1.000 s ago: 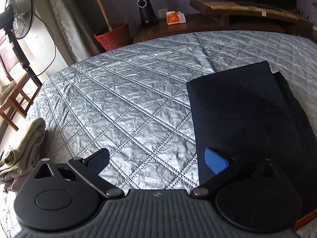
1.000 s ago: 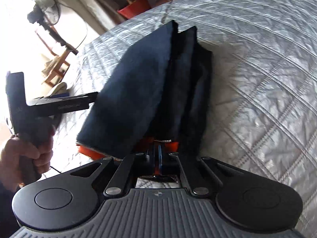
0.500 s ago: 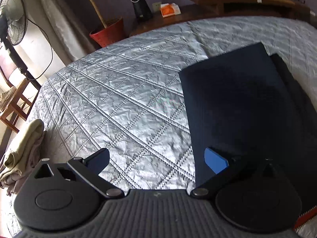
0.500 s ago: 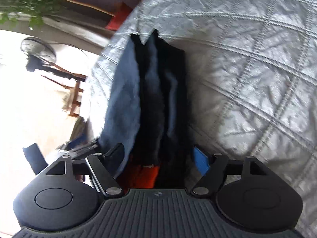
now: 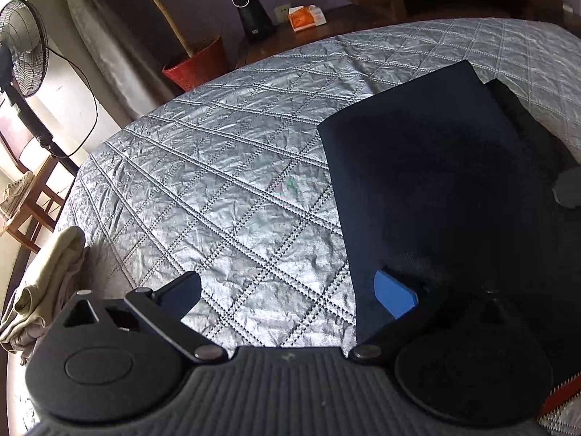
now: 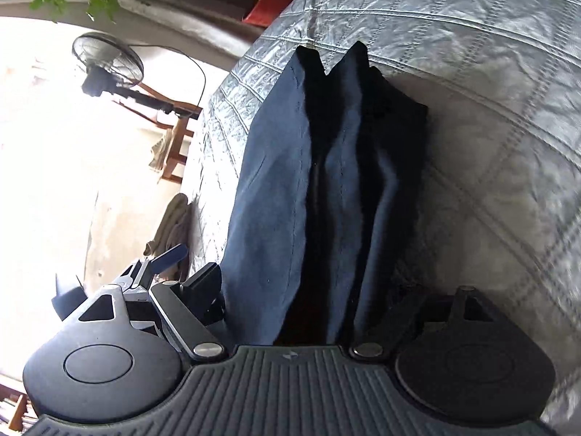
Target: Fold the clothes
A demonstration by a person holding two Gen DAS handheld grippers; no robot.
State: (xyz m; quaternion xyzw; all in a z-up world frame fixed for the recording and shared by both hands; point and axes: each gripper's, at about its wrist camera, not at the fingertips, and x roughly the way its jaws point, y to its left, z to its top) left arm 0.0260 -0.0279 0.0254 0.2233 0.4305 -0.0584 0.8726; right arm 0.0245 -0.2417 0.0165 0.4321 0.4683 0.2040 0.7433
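A dark navy garment (image 5: 435, 181) lies folded flat on the silver quilted bedcover (image 5: 225, 189); an orange zip edge (image 5: 561, 396) shows at the lower right. My left gripper (image 5: 287, 292) hangs open above it. Its blue right pad (image 5: 394, 292) is over the cloth's near left edge and its left finger over bare cover. In the right wrist view the camera is rolled, and the garment (image 6: 268, 181) appears edge-on as stacked layers. My right gripper (image 6: 305, 294) has its jaws opening. The stack sits between the fingers, and the pads do not press on it.
Beige clothes (image 5: 40, 283) hang at the bed's left edge. Beyond stand a fan (image 5: 21, 61), a wooden chair (image 5: 32, 196) and a red plant pot (image 5: 198, 65). A black speaker (image 5: 252, 14) and an orange box (image 5: 307, 18) sit on the wooden table behind.
My right gripper was shut on the garment's orange-edged end, then let go and opened wide. It rolled and sank closer to the stack. My left gripper stayed nearly in place.
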